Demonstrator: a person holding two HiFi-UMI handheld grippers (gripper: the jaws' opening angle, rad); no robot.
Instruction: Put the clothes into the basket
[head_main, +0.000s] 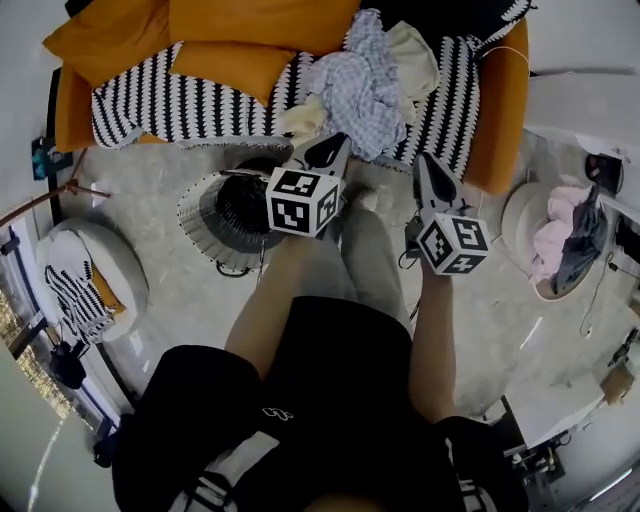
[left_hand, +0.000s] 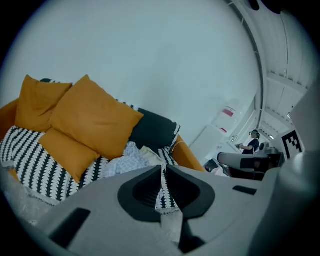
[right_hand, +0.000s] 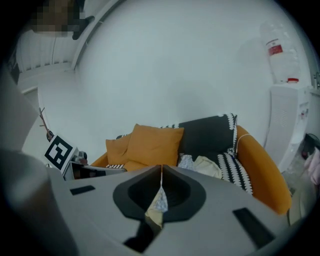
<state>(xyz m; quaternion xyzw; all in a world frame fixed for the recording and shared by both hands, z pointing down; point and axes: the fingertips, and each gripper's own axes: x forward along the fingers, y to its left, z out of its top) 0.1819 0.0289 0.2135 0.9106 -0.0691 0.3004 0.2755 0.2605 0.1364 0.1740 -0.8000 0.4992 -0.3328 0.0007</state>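
A heap of pale checked and cream clothes (head_main: 365, 85) lies on the orange sofa's striped blanket (head_main: 180, 105). A dark round basket (head_main: 200, 225) with a white ribbed wall stands on the floor in front of the sofa, left of my legs. My left gripper (head_main: 333, 150) is shut and empty, its tips just short of the heap's near edge. My right gripper (head_main: 426, 166) is also shut and empty, near the sofa's front right. In the left gripper view the clothes (left_hand: 125, 159) show beyond the closed left gripper (left_hand: 163, 169). The right gripper view has the clothes (right_hand: 202, 165) past the closed right gripper (right_hand: 161, 167).
Orange cushions (head_main: 225, 60) fill the sofa's left half. A white round tub (head_main: 520, 215) holding pink and dark garments stands on the floor at right. At left is a round white seat (head_main: 125, 265) with a striped cloth. Cables and small items lie along the room's edges.
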